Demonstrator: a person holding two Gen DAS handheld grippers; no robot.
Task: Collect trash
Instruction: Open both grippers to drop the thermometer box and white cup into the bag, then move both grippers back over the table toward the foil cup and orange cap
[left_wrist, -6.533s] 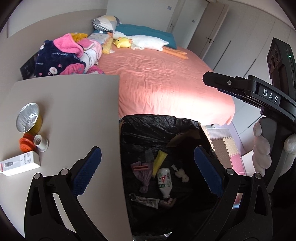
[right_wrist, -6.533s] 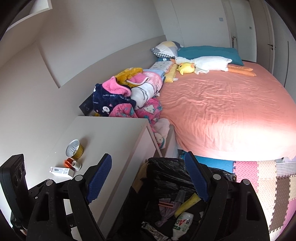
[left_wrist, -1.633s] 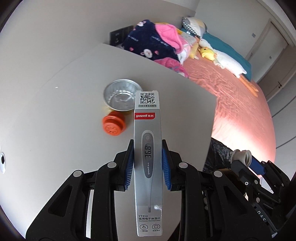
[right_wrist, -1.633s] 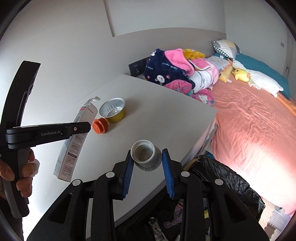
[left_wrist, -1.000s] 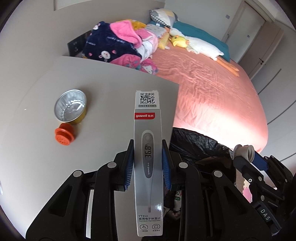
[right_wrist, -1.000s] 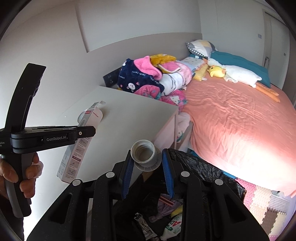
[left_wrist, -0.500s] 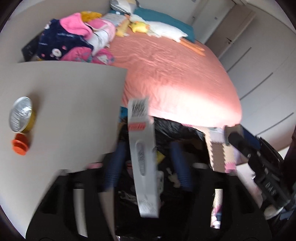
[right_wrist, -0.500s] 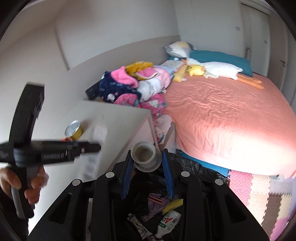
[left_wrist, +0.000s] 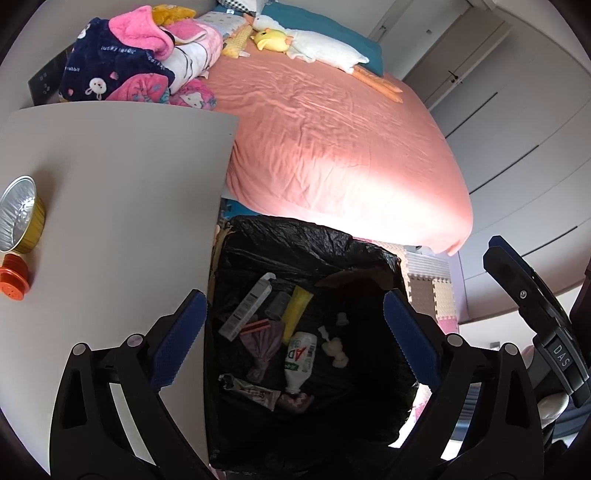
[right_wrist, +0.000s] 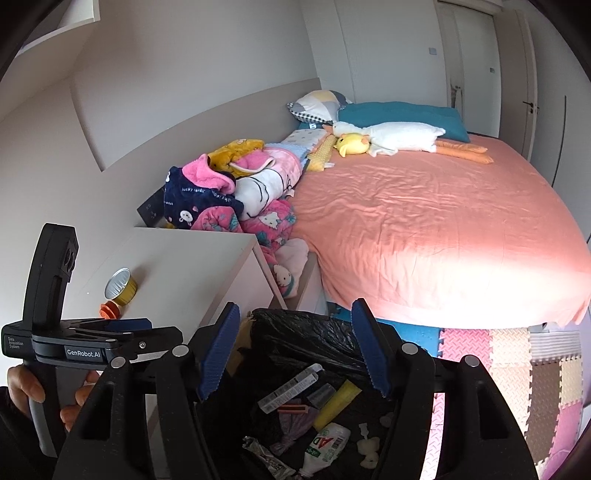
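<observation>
The long grey-and-white cardboard thermometer box (left_wrist: 246, 307) now lies inside the black-lined trash bin (left_wrist: 295, 236), leaning among a yellow wrapper, a white plastic bottle (left_wrist: 300, 360) and a crumpled purple bag; I cannot make out the small white cap down there with any certainty. So I judge this drop done, and the collecting not finished: on the pale grey table (left_wrist: 122, 192) beside the bin a round foil cup with gold sides (left_wrist: 20, 214) and an orange ribbed plastic lid (left_wrist: 13, 281) sit close together, well apart from the bin. My left tongs (left_wrist: 291, 334) hang over the bin mouth, jaws spread about as wide as they go, having just been opening, with nothing between them. My right tongs (right_wrist: 293, 350) have likewise just been opening, to a middling gap, and hold nothing. Next, I think, each must swing back across the table and come down over one of those two pieces.
</observation>
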